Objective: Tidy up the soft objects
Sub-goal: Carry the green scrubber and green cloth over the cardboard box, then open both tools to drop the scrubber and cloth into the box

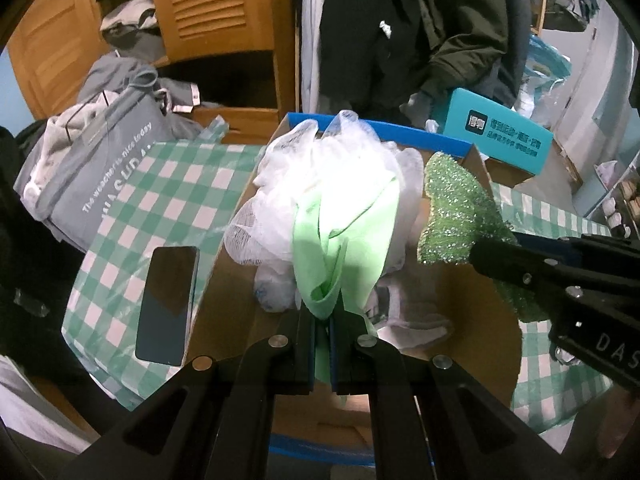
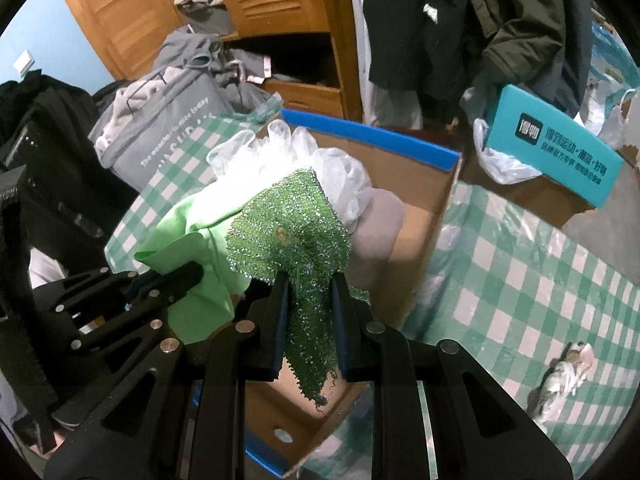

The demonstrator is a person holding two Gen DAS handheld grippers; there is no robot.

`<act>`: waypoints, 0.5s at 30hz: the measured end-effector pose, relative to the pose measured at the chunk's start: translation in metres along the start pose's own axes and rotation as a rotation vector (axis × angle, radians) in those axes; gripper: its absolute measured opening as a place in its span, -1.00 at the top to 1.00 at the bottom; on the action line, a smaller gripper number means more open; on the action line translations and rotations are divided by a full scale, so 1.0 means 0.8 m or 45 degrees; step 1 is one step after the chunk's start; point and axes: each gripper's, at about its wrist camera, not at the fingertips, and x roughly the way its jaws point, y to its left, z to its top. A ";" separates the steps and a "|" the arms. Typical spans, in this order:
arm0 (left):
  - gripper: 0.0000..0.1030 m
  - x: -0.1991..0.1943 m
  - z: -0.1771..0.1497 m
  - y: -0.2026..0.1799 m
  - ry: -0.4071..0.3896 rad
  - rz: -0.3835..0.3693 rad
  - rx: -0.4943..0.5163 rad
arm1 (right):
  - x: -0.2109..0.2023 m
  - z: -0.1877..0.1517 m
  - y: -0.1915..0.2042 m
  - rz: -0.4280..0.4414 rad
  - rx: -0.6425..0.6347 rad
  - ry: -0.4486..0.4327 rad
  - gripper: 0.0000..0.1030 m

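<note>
two boxes (one cardboard box [image 1: 448, 360], one teal box [image 1: 500, 136]), one phone [image 1: 166, 306]

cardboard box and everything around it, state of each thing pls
cardboard box: open, holding a white mesh pouf
light green cloth: pinched in left claw, over the box
green glitter scrubber: gripped in right claw, over the box
phone: screen dark, flat on checked tablecloth
wardrobe door: open

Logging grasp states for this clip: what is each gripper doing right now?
Left gripper: closed on the light green cloth, above the cardboard box.
Right gripper: closed on the glittery green mesh scrubber.
</note>
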 end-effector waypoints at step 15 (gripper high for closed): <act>0.19 -0.012 0.005 0.008 -0.029 0.007 -0.044 | -0.004 -0.001 0.005 -0.044 -0.015 -0.010 -0.08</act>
